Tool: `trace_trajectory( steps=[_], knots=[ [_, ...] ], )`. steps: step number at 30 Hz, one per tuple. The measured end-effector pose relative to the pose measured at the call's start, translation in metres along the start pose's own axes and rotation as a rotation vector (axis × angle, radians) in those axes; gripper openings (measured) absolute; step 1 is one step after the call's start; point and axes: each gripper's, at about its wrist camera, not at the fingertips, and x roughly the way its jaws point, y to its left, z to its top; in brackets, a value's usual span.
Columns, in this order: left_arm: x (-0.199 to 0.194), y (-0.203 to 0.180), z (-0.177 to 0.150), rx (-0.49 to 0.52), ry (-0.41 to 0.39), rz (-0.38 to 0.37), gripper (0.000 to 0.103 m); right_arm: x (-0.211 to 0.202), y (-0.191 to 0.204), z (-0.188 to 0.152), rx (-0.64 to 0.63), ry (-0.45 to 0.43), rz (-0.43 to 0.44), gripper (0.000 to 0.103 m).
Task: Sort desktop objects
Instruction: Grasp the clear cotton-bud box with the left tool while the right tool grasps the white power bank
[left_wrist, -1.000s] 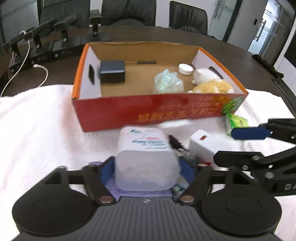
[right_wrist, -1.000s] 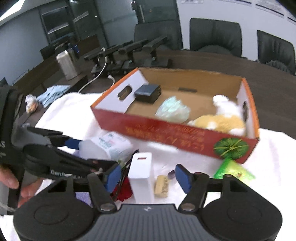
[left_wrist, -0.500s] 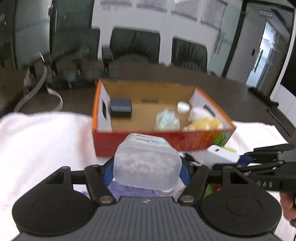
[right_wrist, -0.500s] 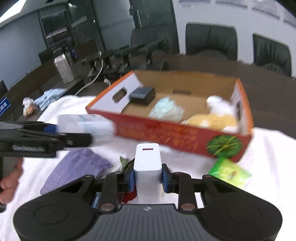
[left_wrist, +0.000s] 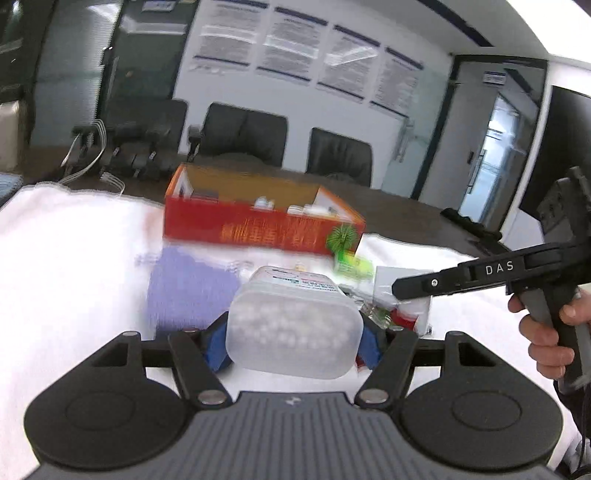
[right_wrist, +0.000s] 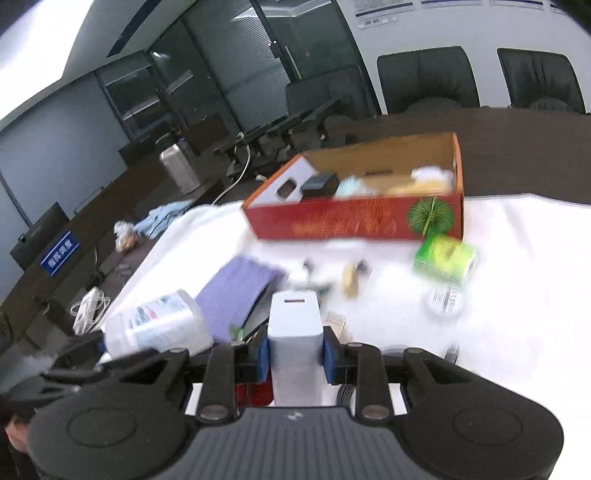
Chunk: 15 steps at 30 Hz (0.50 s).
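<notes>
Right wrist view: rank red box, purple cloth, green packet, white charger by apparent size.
1. red box
2. purple cloth and white charger: look about alike. The charger, held in the right gripper, sits nearest the camera, so no ranking between them.
3. green packet, blurred but clearly smallest.

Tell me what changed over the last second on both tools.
The right tool closed on the white charger and lifted it off the cloth. The left tool, already gripping the translucent plastic box, raised it and drew back from the red cardboard box. The purple cloth and green packet stayed put.
</notes>
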Motion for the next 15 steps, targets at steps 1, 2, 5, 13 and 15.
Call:
trace_trajectory(
  steps=[1,2,5,13,15],
  knots=[
    [-0.001,-0.001,-0.012,-0.018,-0.003,0.026,0.068,0.001,0.005,-0.011,-0.021,-0.008,-0.027,0.026],
    [-0.001,-0.002,-0.021,-0.029,-0.001,0.05,0.068,0.004,0.009,-0.019,-0.043,-0.013,-0.047,0.026],
    [0.0,-0.009,-0.044,-0.006,0.014,0.111,0.068,0.019,0.009,-0.033,-0.035,-0.007,-0.055,0.026],
    [-0.005,-0.005,-0.072,-0.019,0.087,0.142,0.076,0.01,0.019,-0.062,-0.142,-0.173,-0.341,0.034],
    [-0.01,-0.003,-0.071,-0.025,0.074,0.118,0.082,-0.011,0.017,-0.077,-0.133,-0.21,-0.346,0.034]
  ],
)
